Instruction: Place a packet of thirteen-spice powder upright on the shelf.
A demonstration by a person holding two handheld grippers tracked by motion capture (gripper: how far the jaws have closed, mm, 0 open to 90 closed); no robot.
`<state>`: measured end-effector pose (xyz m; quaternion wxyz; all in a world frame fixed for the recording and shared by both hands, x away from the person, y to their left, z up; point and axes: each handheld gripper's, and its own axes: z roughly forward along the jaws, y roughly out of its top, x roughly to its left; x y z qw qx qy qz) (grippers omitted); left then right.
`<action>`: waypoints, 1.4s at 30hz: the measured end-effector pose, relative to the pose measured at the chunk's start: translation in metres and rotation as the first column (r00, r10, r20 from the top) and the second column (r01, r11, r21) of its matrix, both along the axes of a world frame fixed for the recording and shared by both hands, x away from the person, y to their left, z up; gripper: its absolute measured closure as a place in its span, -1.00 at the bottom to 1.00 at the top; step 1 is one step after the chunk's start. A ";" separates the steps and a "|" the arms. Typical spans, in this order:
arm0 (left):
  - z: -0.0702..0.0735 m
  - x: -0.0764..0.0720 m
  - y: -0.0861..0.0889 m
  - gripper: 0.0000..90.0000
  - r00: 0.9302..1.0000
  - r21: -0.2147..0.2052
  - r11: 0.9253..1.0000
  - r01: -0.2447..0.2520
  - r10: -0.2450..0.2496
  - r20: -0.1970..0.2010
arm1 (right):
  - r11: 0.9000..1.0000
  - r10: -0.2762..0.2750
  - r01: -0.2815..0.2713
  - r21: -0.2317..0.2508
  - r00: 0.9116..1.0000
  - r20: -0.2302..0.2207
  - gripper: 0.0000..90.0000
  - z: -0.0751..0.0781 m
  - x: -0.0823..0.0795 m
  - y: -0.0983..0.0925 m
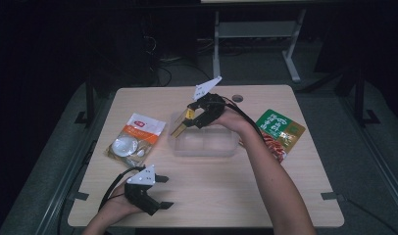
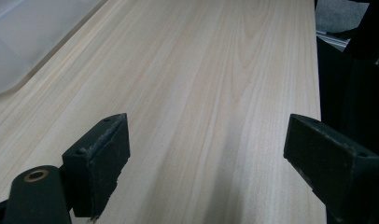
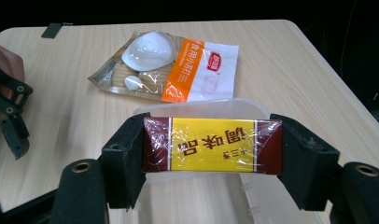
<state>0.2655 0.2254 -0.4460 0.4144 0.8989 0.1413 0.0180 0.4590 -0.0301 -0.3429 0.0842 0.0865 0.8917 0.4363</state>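
Gripping a yellow seasoning packet [image 3: 212, 144] over the clear container [image 1: 205, 143], the right gripper [image 1: 183, 122] sits between two pouches; the left gripper [image 1: 161, 192] rests open near the table's [image 1: 211, 196] front edge.

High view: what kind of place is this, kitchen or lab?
Probably a lab or recording room, not a kitchen: a bare wooden table in a dark room, cables on the floor behind it, and another table's metal legs beyond.
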 end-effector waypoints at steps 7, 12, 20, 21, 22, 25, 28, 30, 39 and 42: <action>0.000 0.000 0.000 -0.69 1.000 -0.005 1.000 -0.005 0.005 -0.004 | 0.999 0.002 -0.002 0.035 1.000 -0.008 -0.30 0.001 0.004 0.010; -0.001 0.001 0.000 -0.69 1.000 0.000 1.000 -0.002 0.002 -0.005 | 0.999 0.011 -0.010 0.051 1.000 -0.009 -0.31 -0.003 0.007 0.016; -0.001 0.001 -0.002 -0.69 1.000 0.001 1.000 -0.003 0.003 -0.013 | 0.999 0.025 -0.024 0.049 0.999 -0.021 -0.31 -0.012 0.008 0.027; -0.002 0.001 -0.002 -0.69 1.000 0.001 1.000 -0.003 0.003 -0.013 | 0.998 0.027 -0.026 0.050 0.999 -0.022 -0.31 -0.013 0.009 0.029; -0.002 0.001 -0.002 -0.69 1.000 0.001 1.000 -0.003 0.003 -0.014 | 0.998 0.028 -0.027 0.049 0.999 -0.026 -0.31 -0.014 0.009 0.031; -0.003 0.002 -0.002 -0.69 1.000 0.009 1.000 -0.005 0.005 -0.019 | 0.999 0.036 -0.035 0.036 0.999 -0.032 -0.32 -0.018 0.009 0.035; -0.003 0.002 -0.002 -0.70 1.000 0.002 1.000 -0.013 0.013 -0.024 | 0.999 0.039 -0.039 0.021 0.998 -0.039 -0.32 -0.022 0.009 0.039; -0.003 0.003 -0.002 -0.70 0.999 -0.003 1.000 -0.018 0.018 -0.026 | 0.999 0.040 -0.039 0.018 0.998 -0.057 -0.32 -0.024 0.009 0.041; -0.004 0.004 -0.002 -0.70 0.999 0.008 1.000 -0.017 0.017 -0.028 | 0.999 0.038 -0.038 -0.002 0.997 -0.061 -0.35 -0.032 0.011 0.047; -0.004 0.004 -0.001 -0.70 1.000 0.013 1.000 -0.007 0.008 -0.022 | 1.000 0.027 -0.026 0.012 0.998 -0.065 -0.38 -0.028 0.010 0.045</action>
